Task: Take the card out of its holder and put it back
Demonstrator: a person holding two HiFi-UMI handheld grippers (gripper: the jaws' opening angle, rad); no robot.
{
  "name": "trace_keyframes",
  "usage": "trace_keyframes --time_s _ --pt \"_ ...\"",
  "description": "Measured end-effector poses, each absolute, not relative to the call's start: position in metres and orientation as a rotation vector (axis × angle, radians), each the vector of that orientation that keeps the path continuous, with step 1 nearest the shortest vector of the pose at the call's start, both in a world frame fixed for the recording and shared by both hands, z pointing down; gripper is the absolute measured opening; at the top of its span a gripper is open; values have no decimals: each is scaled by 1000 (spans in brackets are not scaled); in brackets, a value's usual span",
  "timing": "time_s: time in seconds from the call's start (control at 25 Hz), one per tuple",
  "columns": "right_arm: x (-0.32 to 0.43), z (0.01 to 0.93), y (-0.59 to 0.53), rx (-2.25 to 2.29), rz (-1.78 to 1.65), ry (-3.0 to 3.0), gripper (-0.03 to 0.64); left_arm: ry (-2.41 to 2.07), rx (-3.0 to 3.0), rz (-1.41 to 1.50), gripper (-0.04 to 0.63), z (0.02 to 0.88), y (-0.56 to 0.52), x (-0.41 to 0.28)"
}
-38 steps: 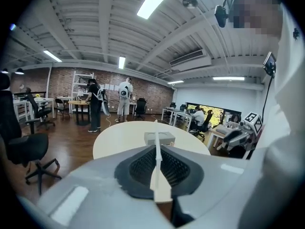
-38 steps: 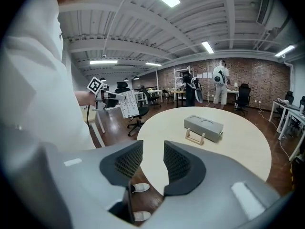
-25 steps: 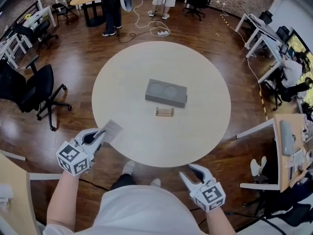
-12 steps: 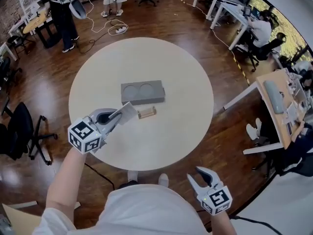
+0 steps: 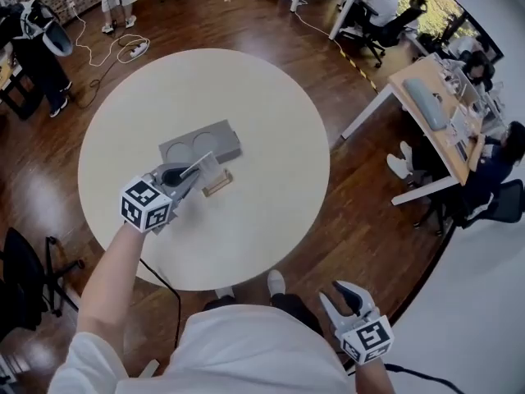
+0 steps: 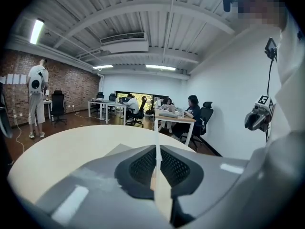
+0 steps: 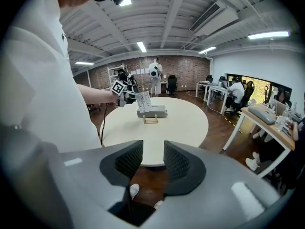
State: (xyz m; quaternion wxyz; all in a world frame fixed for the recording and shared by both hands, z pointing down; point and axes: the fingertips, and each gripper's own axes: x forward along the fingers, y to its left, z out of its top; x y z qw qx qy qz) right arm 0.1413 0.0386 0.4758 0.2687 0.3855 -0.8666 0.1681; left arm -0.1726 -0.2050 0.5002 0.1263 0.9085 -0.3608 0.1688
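The pale card point(image 5: 208, 165) is pinched in the left gripper point(image 5: 194, 171) — tilted, just beside its holder point(image 5: 217, 184). That small wooden holder stands on the round table point(image 5: 271, 179).

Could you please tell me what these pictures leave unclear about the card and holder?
Card print: edge-on in the left gripper view, too small in the head view.
Holder slot: too small in the head and right gripper views.
Grey block near edge: behind the left gripper, head view.

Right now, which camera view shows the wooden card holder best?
The right gripper view: the wooden card holder stands unobstructed there, seen from the side. The head view shows it small, from above, beside the card. In the left gripper view I cannot make it out behind the jaws.
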Motion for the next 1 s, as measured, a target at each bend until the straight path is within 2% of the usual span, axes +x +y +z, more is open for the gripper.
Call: trace_keyframes --time_s 1.0 --pt "147 478 41 1099 514 -2256 141 -910 2653 556 15 541 -234 -160"
